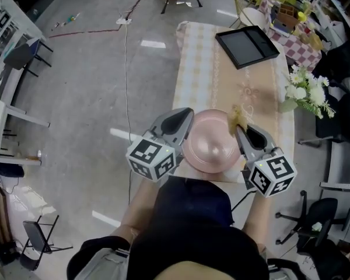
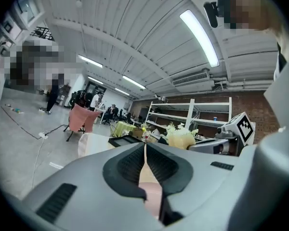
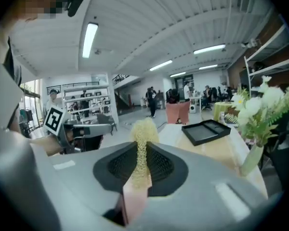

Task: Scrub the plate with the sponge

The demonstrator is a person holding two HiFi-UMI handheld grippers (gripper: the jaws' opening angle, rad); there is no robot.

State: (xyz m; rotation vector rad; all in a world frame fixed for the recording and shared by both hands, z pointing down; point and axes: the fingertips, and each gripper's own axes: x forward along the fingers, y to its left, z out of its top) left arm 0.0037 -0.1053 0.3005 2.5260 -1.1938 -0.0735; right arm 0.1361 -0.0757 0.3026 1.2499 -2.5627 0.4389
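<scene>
Head view | left tool (image 1: 185, 121) grips plate (image 1: 210, 146) rim | right tool (image 1: 241, 130) grips sponge (image 1: 238, 116), lengthwise along jaws

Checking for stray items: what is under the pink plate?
The pink plate is over the near end of the beige tablecloth, which shows beyond its far rim. The patch directly beneath is covered, so anything lying there cannot be seen.

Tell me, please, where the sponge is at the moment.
In the head view, the sponge is clamped in the right gripper, at the right rim of the pink plate, at the near end of the table.
</scene>
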